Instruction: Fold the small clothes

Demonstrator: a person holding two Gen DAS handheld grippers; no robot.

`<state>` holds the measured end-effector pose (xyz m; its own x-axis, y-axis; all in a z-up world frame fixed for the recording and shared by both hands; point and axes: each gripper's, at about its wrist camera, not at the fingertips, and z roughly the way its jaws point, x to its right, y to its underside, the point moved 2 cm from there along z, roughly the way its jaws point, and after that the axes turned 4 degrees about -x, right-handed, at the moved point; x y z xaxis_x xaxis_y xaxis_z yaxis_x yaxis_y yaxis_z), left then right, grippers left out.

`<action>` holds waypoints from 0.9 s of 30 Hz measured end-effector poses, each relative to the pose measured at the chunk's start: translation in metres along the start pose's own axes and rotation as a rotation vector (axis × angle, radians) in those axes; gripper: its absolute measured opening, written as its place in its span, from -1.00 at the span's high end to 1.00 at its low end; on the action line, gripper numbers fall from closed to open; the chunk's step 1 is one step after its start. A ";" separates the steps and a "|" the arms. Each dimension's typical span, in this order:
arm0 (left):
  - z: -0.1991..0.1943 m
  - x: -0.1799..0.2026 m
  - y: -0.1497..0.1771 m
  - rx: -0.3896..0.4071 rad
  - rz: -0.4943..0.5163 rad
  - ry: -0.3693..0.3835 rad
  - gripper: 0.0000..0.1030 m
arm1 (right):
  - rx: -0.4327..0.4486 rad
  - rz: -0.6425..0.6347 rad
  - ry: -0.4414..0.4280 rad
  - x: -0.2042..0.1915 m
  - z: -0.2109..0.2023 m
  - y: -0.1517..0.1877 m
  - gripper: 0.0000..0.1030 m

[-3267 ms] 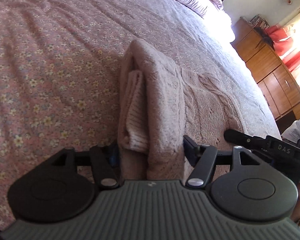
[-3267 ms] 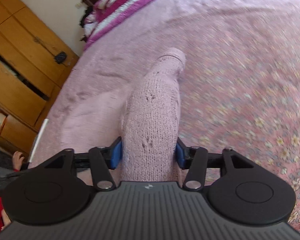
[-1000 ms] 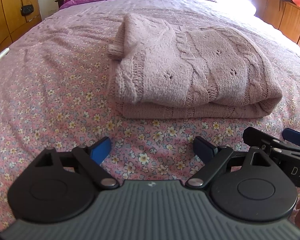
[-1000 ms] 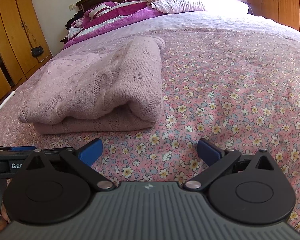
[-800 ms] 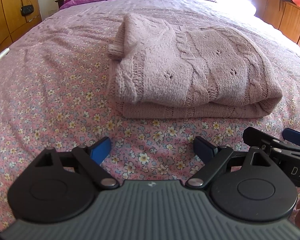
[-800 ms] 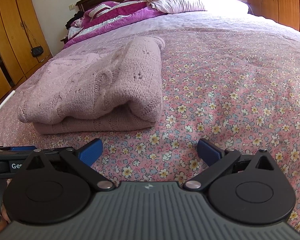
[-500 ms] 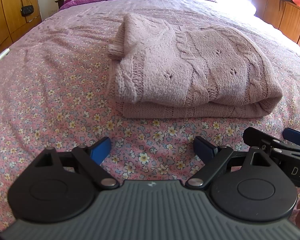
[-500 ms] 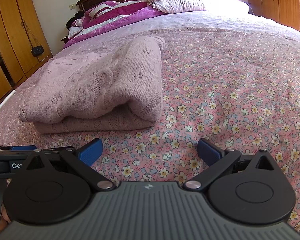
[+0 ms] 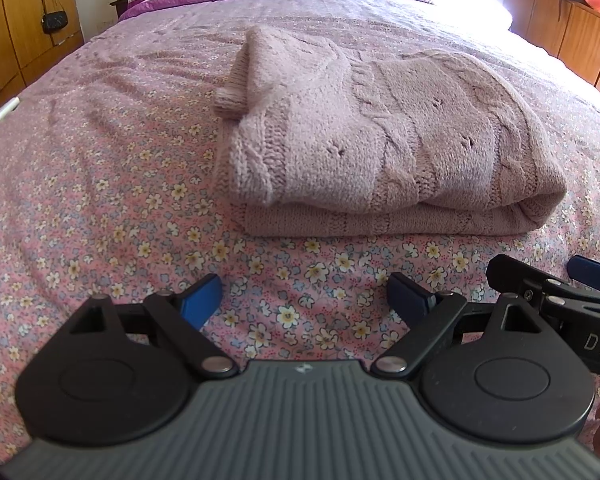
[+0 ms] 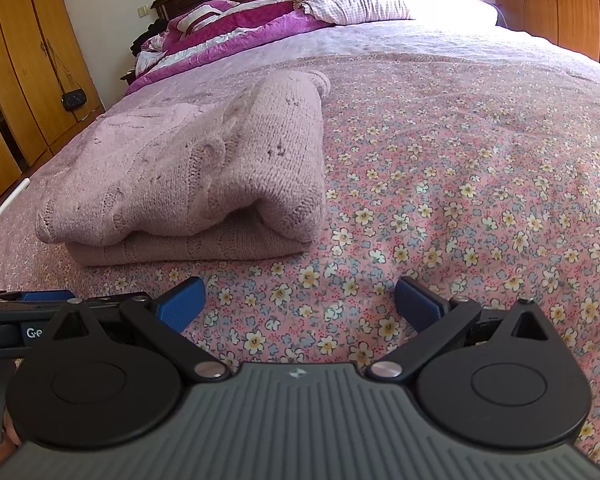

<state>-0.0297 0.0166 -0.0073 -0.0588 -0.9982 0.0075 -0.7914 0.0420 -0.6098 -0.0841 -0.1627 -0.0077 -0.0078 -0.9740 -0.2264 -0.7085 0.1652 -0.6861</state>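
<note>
A pale pink cable-knit sweater (image 9: 380,148) lies folded in a thick stack on the flowered bedspread (image 9: 100,208). In the right wrist view the same sweater (image 10: 204,184) sits ahead and to the left. My left gripper (image 9: 306,300) hovers short of the sweater's near edge, open, with only bedspread between its blue pads. My right gripper (image 10: 298,300) is open too, beside the sweater's right end, apart from it. Each gripper shows at the other view's edge: the right one (image 9: 556,292), the left one (image 10: 28,304).
Purple and checked bedding (image 10: 284,12) is piled at the head of the bed. Wooden wardrobes (image 10: 24,64) with a small black bag stand on the left, a wooden dresser (image 9: 572,36) on the right. Flowered bedspread (image 10: 480,168) stretches to the right of the sweater.
A few seconds ago both grippers were shut on the sweater; now both are open and drawn back from it. Over the last second nothing has moved.
</note>
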 end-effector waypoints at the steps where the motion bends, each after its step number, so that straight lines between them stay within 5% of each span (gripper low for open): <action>1: 0.000 0.000 0.000 0.000 0.000 0.000 -0.77 | 0.000 0.000 0.000 0.000 0.000 0.000 -1.00; 27: 0.000 0.001 0.002 0.004 0.006 -0.007 -0.78 | -0.001 -0.002 0.001 0.000 0.000 0.000 -1.00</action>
<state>-0.0310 0.0156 -0.0082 -0.0591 -0.9983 -0.0015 -0.7889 0.0476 -0.6127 -0.0843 -0.1625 -0.0075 -0.0070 -0.9745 -0.2243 -0.7093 0.1630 -0.6858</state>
